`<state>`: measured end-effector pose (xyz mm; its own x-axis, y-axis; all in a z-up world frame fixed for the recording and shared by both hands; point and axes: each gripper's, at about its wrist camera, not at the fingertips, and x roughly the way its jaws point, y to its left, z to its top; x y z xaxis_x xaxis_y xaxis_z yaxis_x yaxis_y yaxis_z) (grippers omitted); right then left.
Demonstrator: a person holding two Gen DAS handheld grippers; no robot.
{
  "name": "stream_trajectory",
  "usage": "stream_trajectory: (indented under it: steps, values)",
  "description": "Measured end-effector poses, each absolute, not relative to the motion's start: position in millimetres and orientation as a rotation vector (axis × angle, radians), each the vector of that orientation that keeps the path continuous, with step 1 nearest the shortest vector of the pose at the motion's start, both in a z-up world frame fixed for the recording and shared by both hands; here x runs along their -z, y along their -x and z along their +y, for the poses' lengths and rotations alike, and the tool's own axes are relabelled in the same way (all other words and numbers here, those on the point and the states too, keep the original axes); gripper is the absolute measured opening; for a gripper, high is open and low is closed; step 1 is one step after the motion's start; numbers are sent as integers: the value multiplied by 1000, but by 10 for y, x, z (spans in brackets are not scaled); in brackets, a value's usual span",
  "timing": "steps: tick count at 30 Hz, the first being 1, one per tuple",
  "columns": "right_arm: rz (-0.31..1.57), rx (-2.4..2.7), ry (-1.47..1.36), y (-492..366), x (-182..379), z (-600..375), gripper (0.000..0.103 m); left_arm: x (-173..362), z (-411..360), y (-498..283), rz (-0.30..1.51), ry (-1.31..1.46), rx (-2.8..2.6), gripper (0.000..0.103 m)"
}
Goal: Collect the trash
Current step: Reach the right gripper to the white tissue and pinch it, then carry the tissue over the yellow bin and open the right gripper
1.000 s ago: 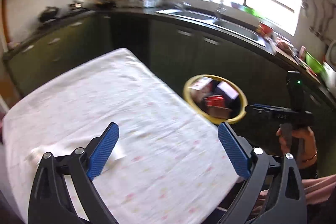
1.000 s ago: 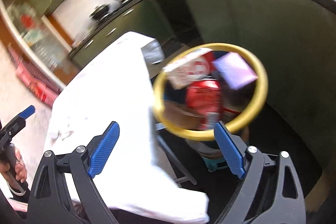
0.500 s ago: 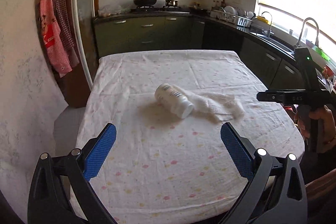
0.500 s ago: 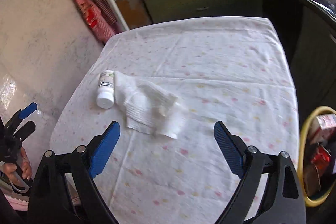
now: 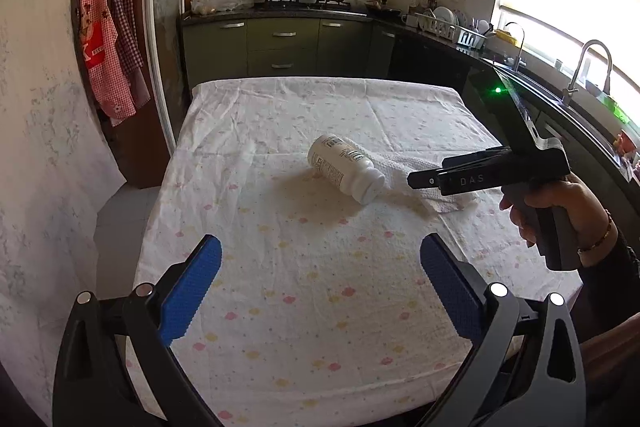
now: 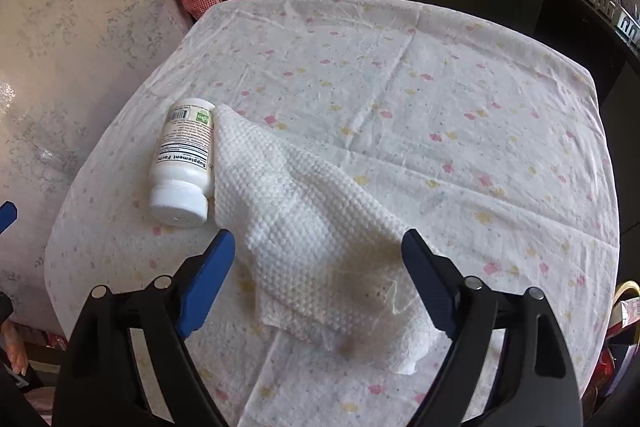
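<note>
The right tool (image 6: 316, 263), spread and empty, has swung from the yellow bin to hover over the stained paper towel (image 6: 304, 227); a supplement bottle (image 6: 182, 163) touches it at ten o'clock. The left tool (image 5: 320, 291), also spread, faces the table (image 5: 280, 347). Pickup looks next.

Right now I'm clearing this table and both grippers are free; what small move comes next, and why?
Probably lower the right gripper onto the stained paper towel: its open jaws already straddle it, while the supplement bottle lies off to the left.
</note>
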<state>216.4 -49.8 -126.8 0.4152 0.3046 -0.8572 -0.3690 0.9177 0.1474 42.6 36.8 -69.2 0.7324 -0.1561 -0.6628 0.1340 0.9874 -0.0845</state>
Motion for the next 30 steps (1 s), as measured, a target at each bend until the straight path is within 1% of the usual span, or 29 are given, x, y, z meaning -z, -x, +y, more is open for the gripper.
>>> stream_trajectory:
  steps: [3, 6, 8, 9, 11, 12, 14, 17, 22, 30]
  values:
    - [1075, -422, 95, -2204, 1332, -442, 81, 730, 348, -436, 740, 37, 168, 98]
    - [1060, -397, 138, -2215, 1368, -397, 74, 757, 316, -442, 747, 32, 175, 98]
    - [1052, -382, 149, -2212, 1359, -402, 64, 769, 289, -444, 750, 23, 176, 98]
    - [1049, -375, 151, -2216, 1354, -419, 62, 769, 279, -439, 751, 21, 176, 98]
    - [1040, -358, 154, -2221, 1344, -459, 48, 779, 260, -438, 755, 20, 178, 98]
    - [1037, -353, 151, -2222, 1337, -480, 44, 784, 256, -439, 756, 20, 179, 98]
    - [1031, -346, 146, -2221, 1323, -521, 27, 792, 236, -436, 757, 16, 180, 98]
    - [1028, -351, 124, -2205, 1301, -593, 13, 789, 213, -431, 757, 11, 182, 98]
    - [1010, -365, 95, -2138, 1229, -667, 9, 790, 180, -430, 760, 0, 188, 98]
    - [922, -355, 37, -1891, 887, -937, 9, 786, 127, -425, 761, -11, 198, 98]
